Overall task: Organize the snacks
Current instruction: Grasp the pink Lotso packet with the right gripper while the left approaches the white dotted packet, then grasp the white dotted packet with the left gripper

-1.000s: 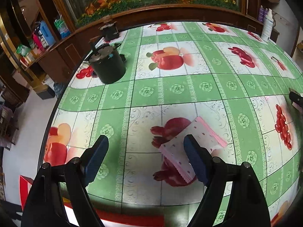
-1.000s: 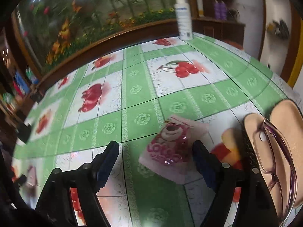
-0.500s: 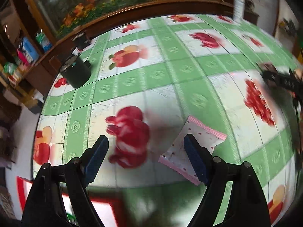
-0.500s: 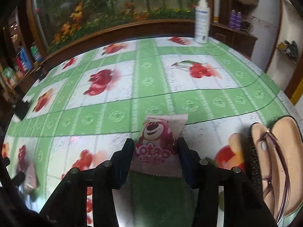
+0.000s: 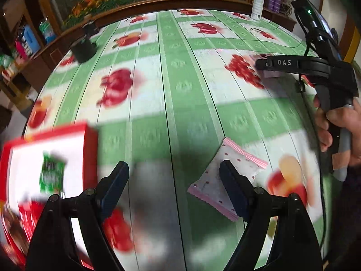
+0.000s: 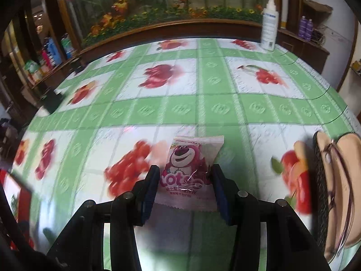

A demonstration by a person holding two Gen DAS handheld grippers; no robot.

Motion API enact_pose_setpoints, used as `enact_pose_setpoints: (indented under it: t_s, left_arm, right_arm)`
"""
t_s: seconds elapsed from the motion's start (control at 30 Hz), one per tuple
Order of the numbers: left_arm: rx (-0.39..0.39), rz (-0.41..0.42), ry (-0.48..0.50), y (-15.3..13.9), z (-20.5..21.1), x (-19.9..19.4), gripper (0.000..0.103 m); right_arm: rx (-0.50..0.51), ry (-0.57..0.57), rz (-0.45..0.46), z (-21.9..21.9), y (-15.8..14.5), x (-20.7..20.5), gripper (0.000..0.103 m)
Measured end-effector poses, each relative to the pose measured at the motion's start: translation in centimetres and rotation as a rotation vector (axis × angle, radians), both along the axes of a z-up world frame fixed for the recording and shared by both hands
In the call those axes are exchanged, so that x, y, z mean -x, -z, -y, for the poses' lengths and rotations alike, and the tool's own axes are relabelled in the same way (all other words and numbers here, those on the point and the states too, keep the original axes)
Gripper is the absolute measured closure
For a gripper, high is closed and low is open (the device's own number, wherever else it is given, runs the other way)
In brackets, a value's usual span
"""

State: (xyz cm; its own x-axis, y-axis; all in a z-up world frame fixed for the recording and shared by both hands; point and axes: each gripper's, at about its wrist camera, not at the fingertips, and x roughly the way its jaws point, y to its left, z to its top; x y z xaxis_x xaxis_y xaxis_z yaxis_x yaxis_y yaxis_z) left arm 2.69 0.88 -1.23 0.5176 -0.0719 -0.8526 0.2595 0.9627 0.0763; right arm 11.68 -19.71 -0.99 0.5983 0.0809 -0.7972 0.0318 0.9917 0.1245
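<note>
A round table [image 6: 225,108] fills both views, covered by a green-and-white checked cloth printed with red fruit. Behind its far edge a dark wooden ledge carries a flower display [image 6: 158,6]; shelves of bottles stand at the left. A white spray bottle [image 6: 268,24] stands far right. A red box [image 5: 90,149] lies near left. The right gripper [image 6: 183,180] is clamped on a pink bear packet [image 6: 189,164]. The left gripper [image 5: 173,178] has its jaws apart, its right finger over a pink dotted packet [image 5: 239,162].

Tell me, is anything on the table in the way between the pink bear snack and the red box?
Nothing visible is. The right gripper holds the bear snack packet, and only bare tablecloth shows between it and the red box at the left edge.
</note>
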Motion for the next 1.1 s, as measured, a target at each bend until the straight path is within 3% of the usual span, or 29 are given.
enact_pose_setpoints:
  t_s: [0.1, 0.27, 0.4, 0.43, 0.5, 0.57, 0.67, 0.87, 0.97, 1.03, 1.1]
  left_arm:
    - [-0.023, 0.017, 0.022, -0.1, -0.4, 2.8, 0.020]
    - [-0.078, 0.033, 0.152, 0.1, -0.6, 7.1, 0.020]
    - [-0.011, 0.057, 0.148, -0.8, -1.6, 8.0, 0.020]
    - [0.005, 0.069, 0.139, -1.1, -1.8, 7.9, 0.020]
    - [0.007, 0.079, 0.125, -1.3, -1.7, 7.4, 0.020]
    - [0.013, 0.081, 0.139, -1.0, -1.2, 6.9, 0.020]
    - [-0.003, 0.062, 0.146, -0.3, -0.5, 6.5, 0.020]
    - [0.061, 0.024, 0.054, -0.1, -0.3, 5.6, 0.020]
    - [0.122, -0.011, 0.013, -0.3, -0.5, 5.7, 0.020]
    - [0.170, -0.017, -0.015, -0.8, -0.7, 6.0, 0.020]
    - [0.226, -0.057, -0.062, -1.1, -0.7, 5.8, 0.020]
  right_arm:
    - [-0.053, -0.047, -0.021, -0.3, -0.2, 2.5, 0.055]
    - [-0.103, -0.226, -0.046, -0.7, -0.2, 10.1, 0.055]
    - [-0.136, -0.350, -0.037, 0.0, -0.7, 16.0, 0.054]
    - [-0.136, -0.345, -0.024, 0.4, -0.9, 17.1, 0.050]
    - [-0.118, -0.300, 0.001, 1.4, -1.5, 18.6, 0.027]
    - [-0.118, -0.255, 0.022, 2.3, -2.0, 19.5, 0.024]
    - [-0.171, -0.240, 0.005, 2.5, -1.9, 19.8, 0.024]
    - [-0.046, -0.264, 0.017, -0.6, -0.6, 20.3, 0.025]
    - [0.004, -0.294, 0.006, -1.9, 0.1, 20.4, 0.034]
    - [0.040, -0.297, 0.016, -2.3, 0.0, 20.5, 0.048]
    - [0.051, -0.301, 0.014, -2.5, 0.1, 20.6, 0.050]
